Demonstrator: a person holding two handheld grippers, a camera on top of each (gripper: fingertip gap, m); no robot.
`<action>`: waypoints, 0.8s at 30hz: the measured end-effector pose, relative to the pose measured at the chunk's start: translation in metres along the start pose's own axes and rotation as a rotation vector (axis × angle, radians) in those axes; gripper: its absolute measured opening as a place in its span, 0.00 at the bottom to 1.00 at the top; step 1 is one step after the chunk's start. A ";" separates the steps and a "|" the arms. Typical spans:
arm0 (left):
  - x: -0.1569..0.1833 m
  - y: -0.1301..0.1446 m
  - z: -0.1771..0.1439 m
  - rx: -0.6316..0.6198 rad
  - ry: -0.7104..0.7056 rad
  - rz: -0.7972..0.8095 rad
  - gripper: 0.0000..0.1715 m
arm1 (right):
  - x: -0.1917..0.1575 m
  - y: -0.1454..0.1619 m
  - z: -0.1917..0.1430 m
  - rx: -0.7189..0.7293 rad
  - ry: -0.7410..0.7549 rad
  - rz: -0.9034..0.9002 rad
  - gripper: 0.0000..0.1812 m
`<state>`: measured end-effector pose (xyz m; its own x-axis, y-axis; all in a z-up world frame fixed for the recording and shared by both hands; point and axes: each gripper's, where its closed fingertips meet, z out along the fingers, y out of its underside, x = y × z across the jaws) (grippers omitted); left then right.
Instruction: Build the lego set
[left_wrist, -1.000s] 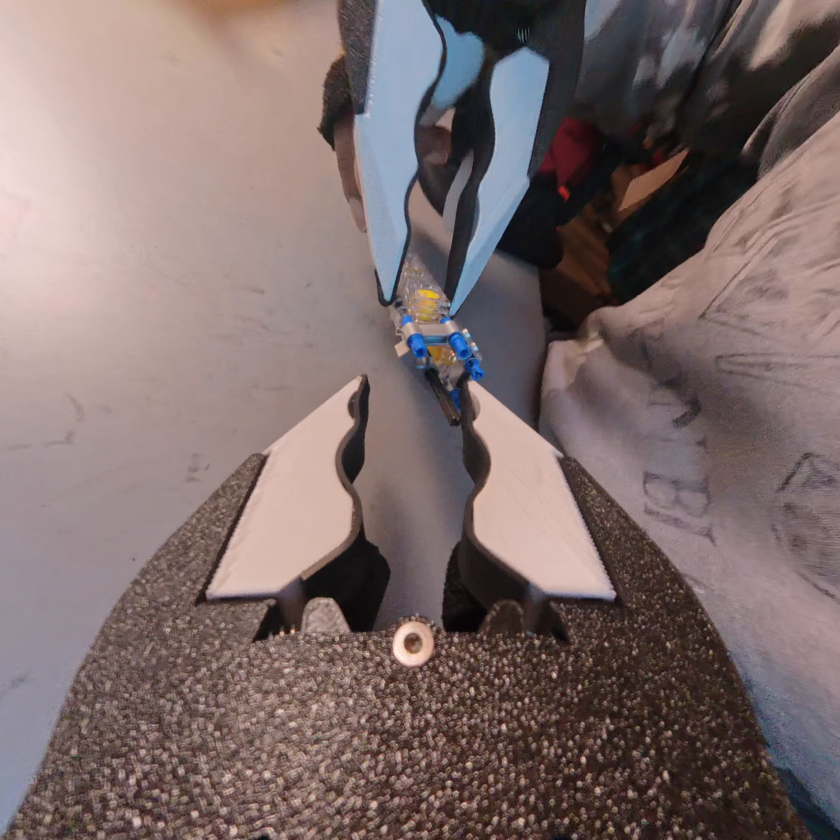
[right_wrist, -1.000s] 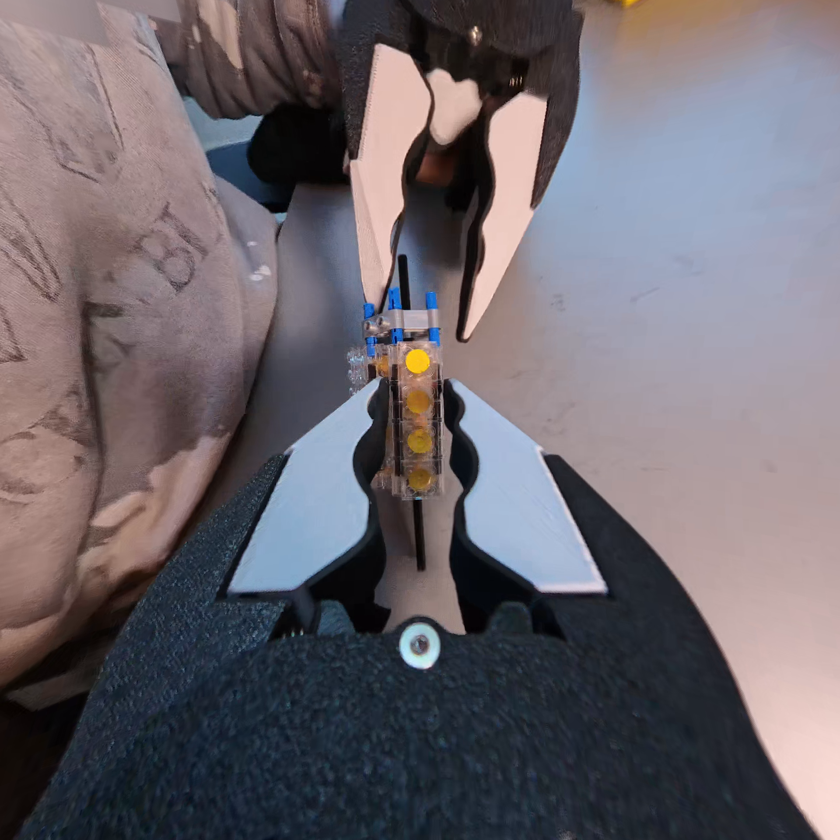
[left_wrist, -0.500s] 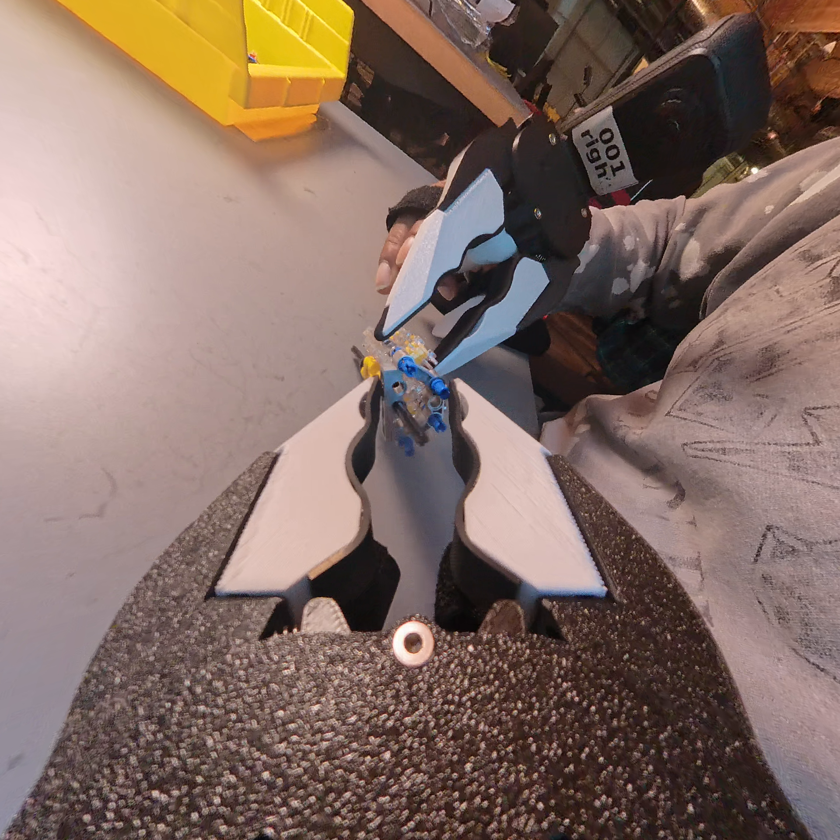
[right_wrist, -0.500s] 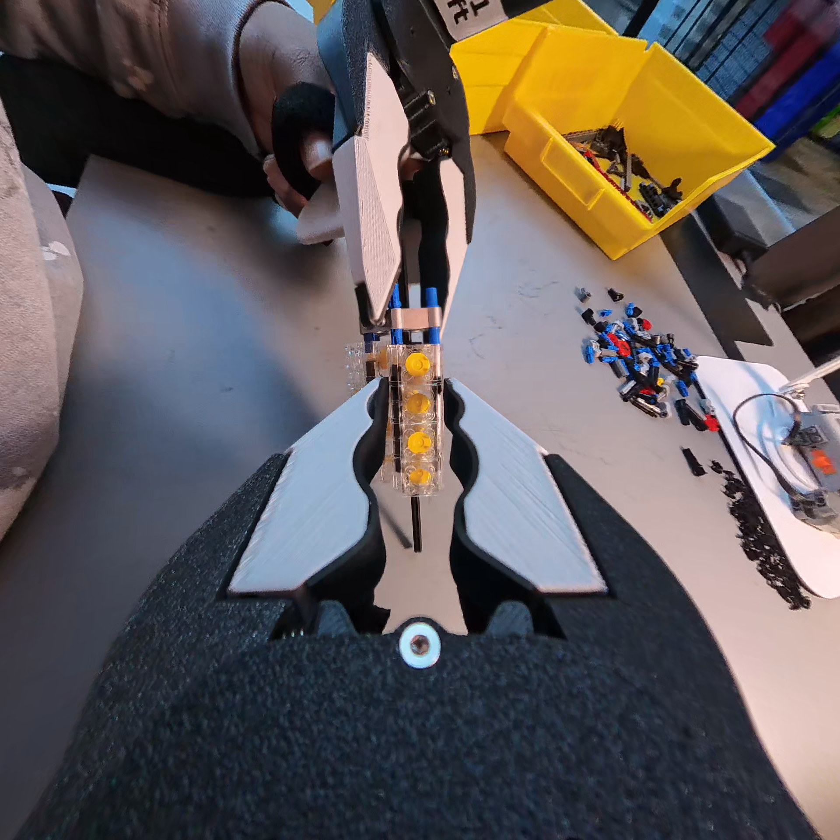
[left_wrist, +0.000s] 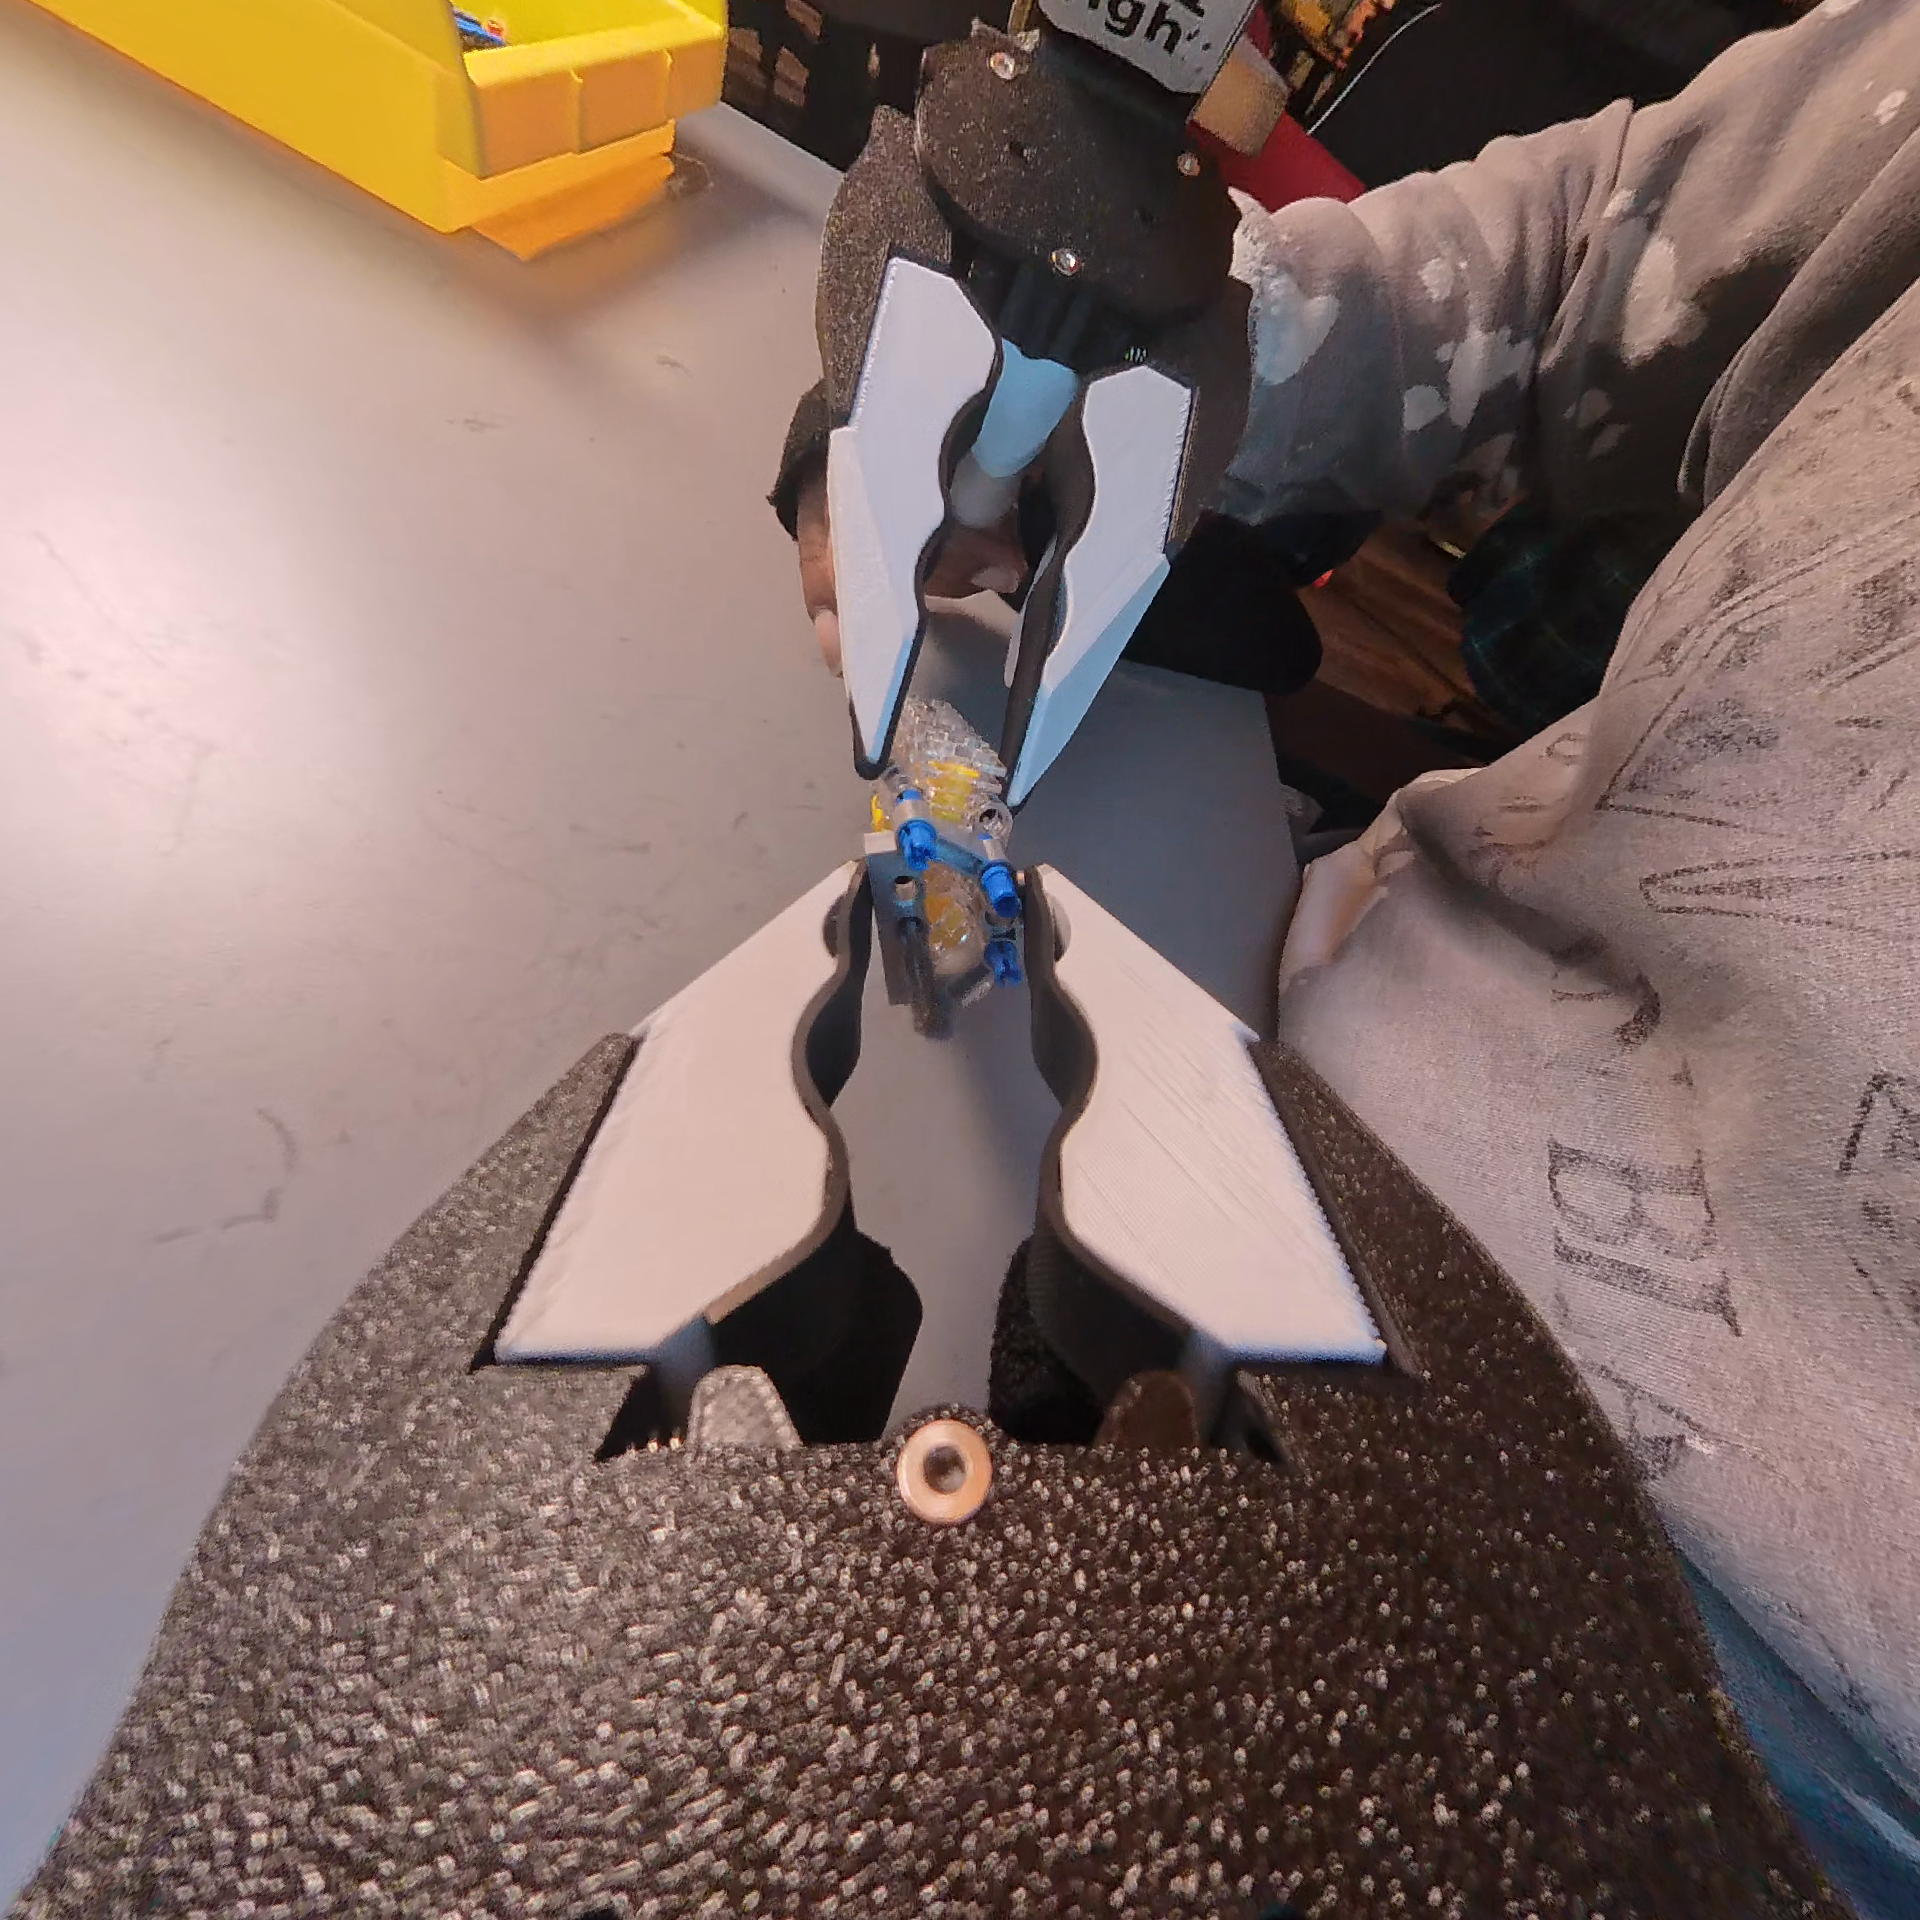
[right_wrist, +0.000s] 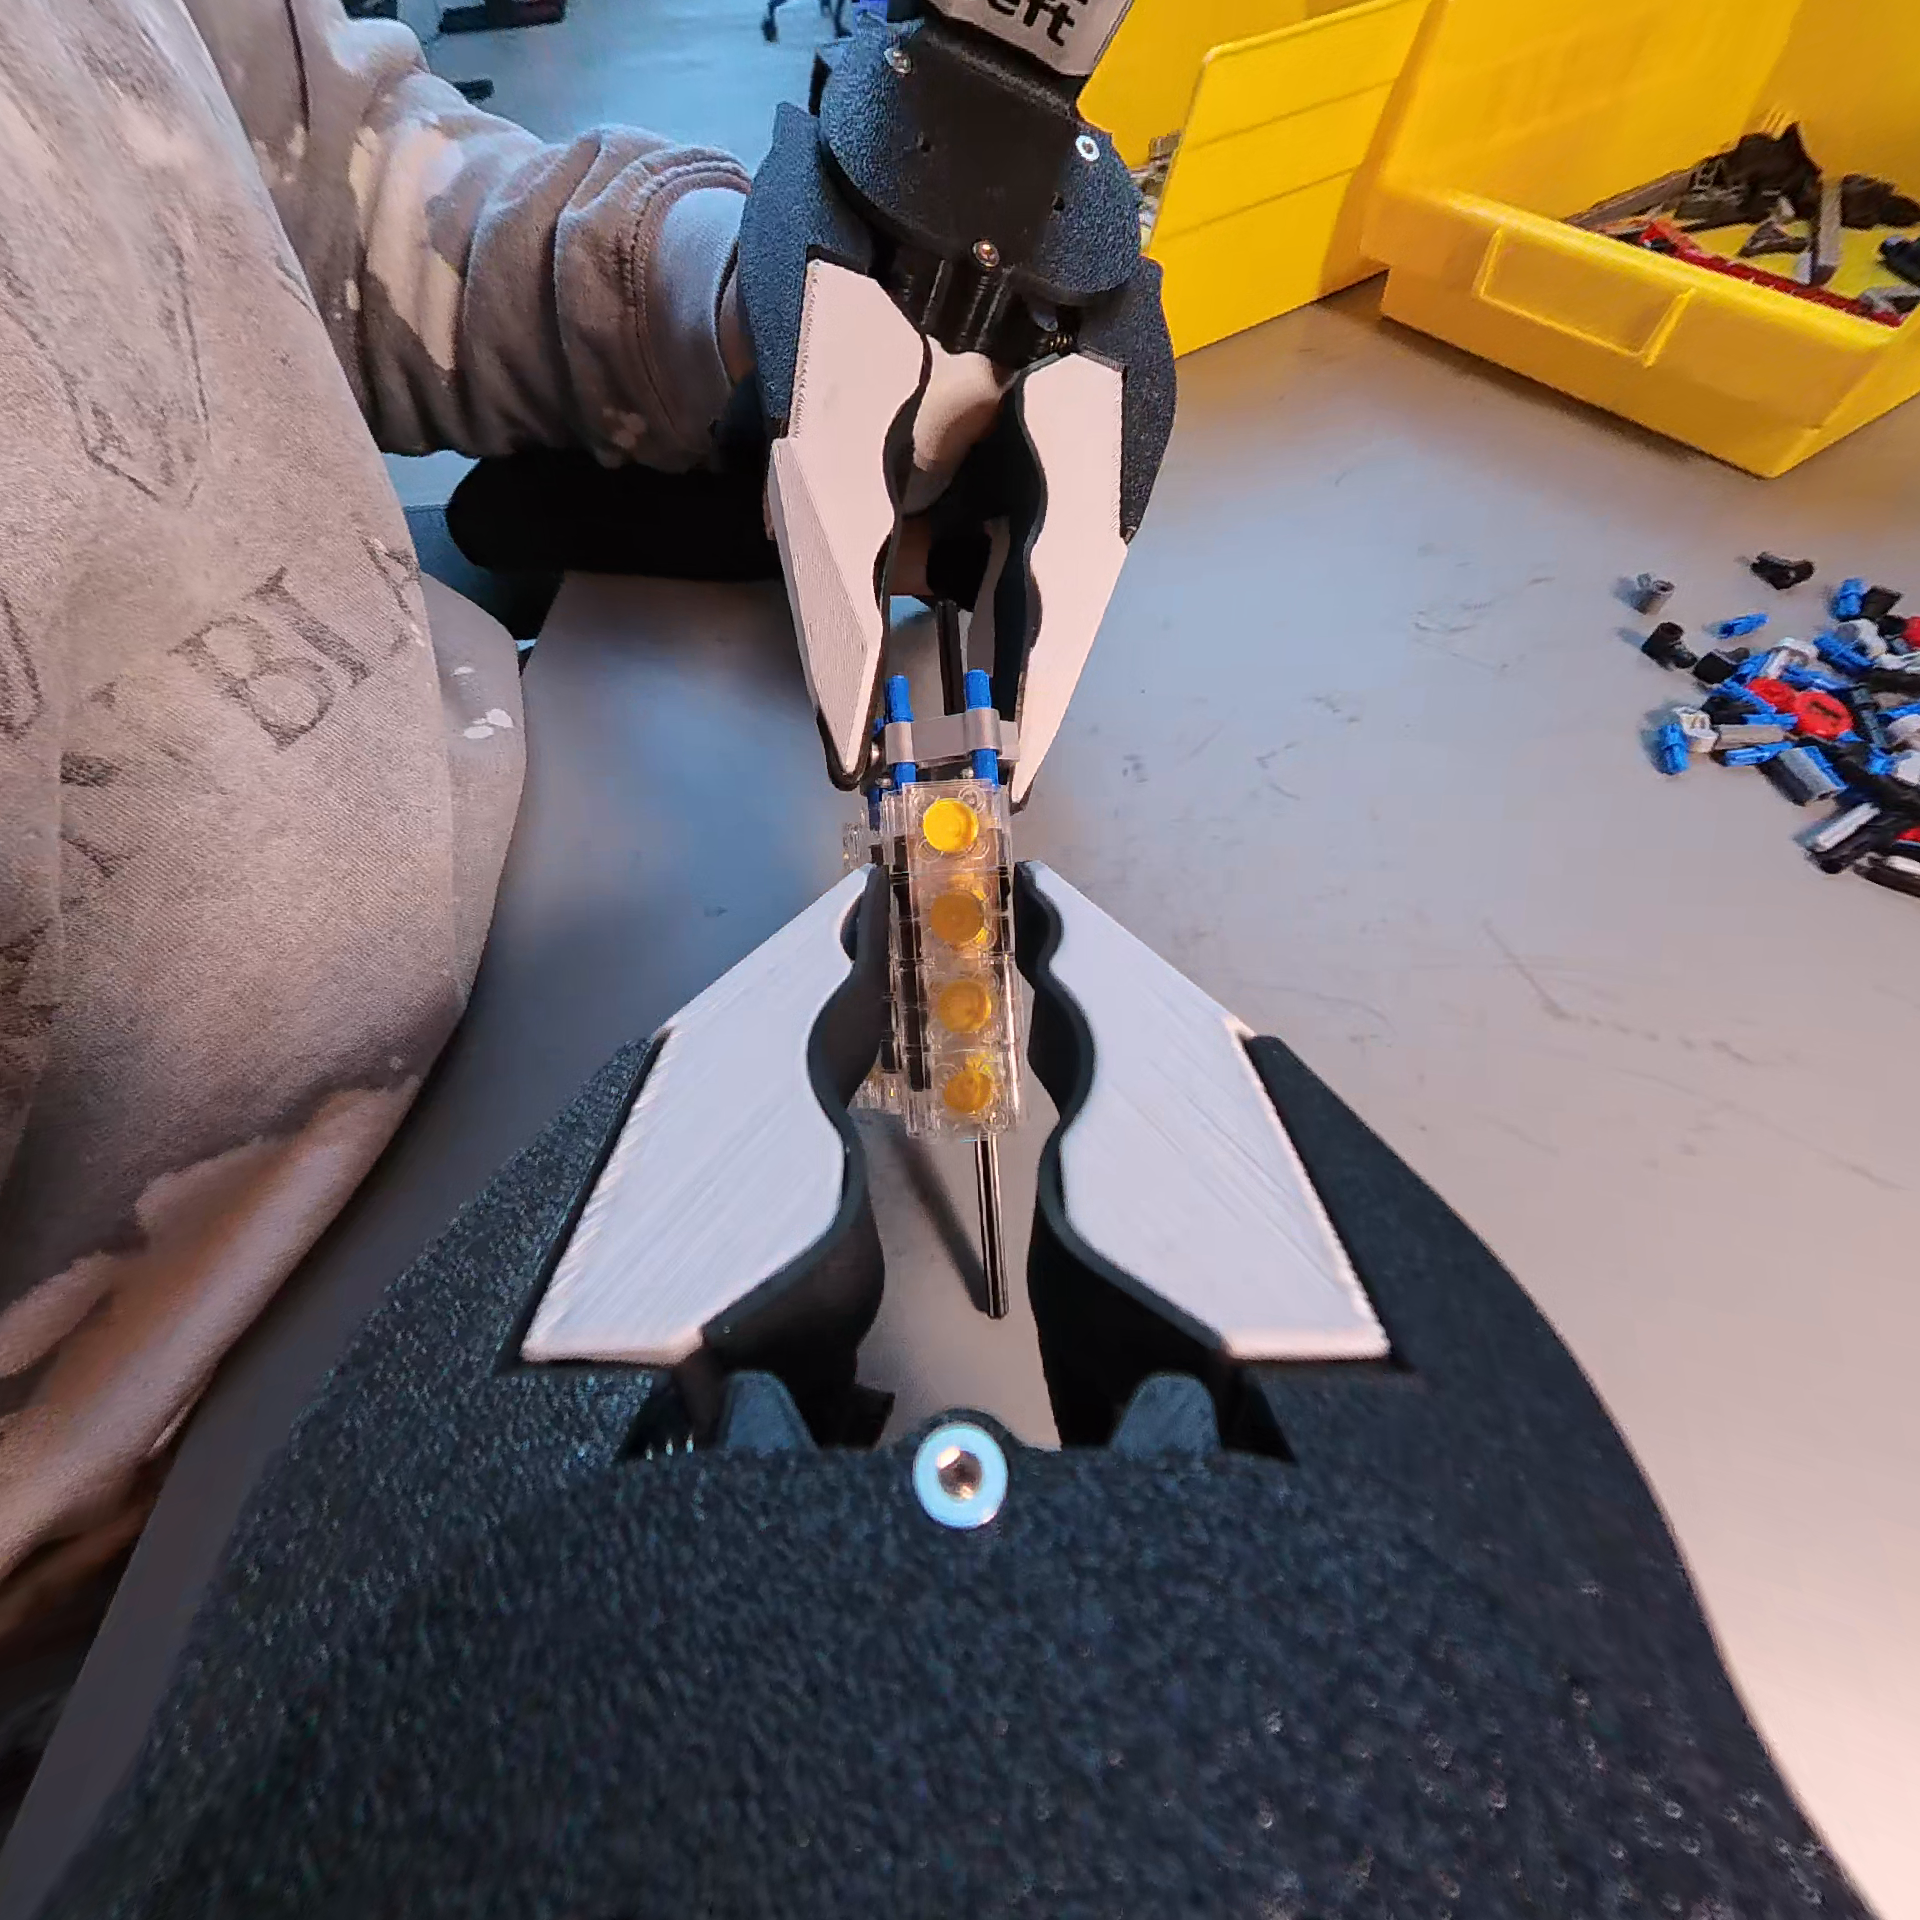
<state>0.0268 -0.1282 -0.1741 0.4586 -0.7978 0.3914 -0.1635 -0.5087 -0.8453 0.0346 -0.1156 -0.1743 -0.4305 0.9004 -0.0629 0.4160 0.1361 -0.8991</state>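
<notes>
A white label (left_wrist: 1132, 26) with black print is sitting on top of the right gripper (left_wrist: 940, 774), cut off by the upper edge of the left wrist view so only part of it is showing. A like label (right_wrist: 1023, 21) is riding on the left gripper (right_wrist: 930, 774), also cropped. Faded dark lettering is running across the person's grey sweatshirt (right_wrist: 260, 665), creased and broken by folds.

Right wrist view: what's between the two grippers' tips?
The clear brick assembly with yellow studs bridges right gripper and left gripper; right wrist view shows it.
</notes>
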 end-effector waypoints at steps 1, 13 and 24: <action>-0.001 0.002 0.000 -0.008 -0.012 0.007 0.16 | 0.000 0.000 0.001 -0.007 -0.002 0.004 0.12; -0.010 0.011 -0.001 -0.033 -0.019 -0.119 0.16 | 0.008 0.006 0.012 -0.138 0.127 -0.089 0.12; -0.006 0.020 0.004 -0.087 -0.007 -0.106 0.16 | 0.003 0.005 0.018 -0.141 0.097 -0.123 0.12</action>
<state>0.0240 -0.1325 -0.1942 0.4832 -0.7360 0.4742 -0.1885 -0.6164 -0.7645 0.0208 -0.1200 -0.1871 -0.4084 0.9082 0.0917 0.4758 0.2976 -0.8277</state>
